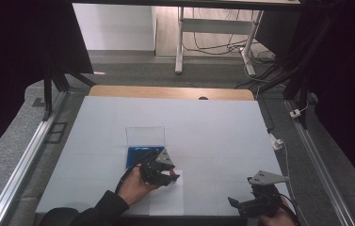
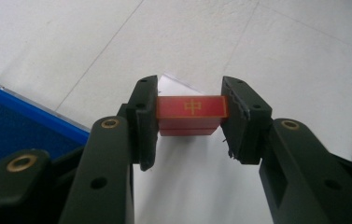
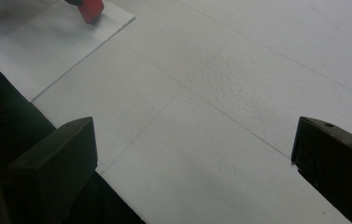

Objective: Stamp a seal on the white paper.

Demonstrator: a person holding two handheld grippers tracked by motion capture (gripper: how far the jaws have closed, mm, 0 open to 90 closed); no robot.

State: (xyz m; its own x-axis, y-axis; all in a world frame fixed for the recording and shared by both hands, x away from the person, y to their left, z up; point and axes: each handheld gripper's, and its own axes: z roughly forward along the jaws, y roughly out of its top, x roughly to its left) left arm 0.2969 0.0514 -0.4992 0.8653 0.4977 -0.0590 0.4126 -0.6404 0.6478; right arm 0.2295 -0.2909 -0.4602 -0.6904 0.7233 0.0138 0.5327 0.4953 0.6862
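Red stamp (image 2: 191, 114) pinched in my left tool (image 2: 190, 122), face down above the paper sheet (image 1: 166, 200) — presumably to print. Right tool (image 3: 197, 158) — spread, idle over the desk (image 1: 213, 127).

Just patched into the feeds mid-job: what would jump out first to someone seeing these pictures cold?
The red block with a gold character on its face, clamped in the left gripper just above a white sheet of paper at the table's near edge. Next, the blue tray with a clear upright lid just behind it. The right gripper hangs open over bare table.
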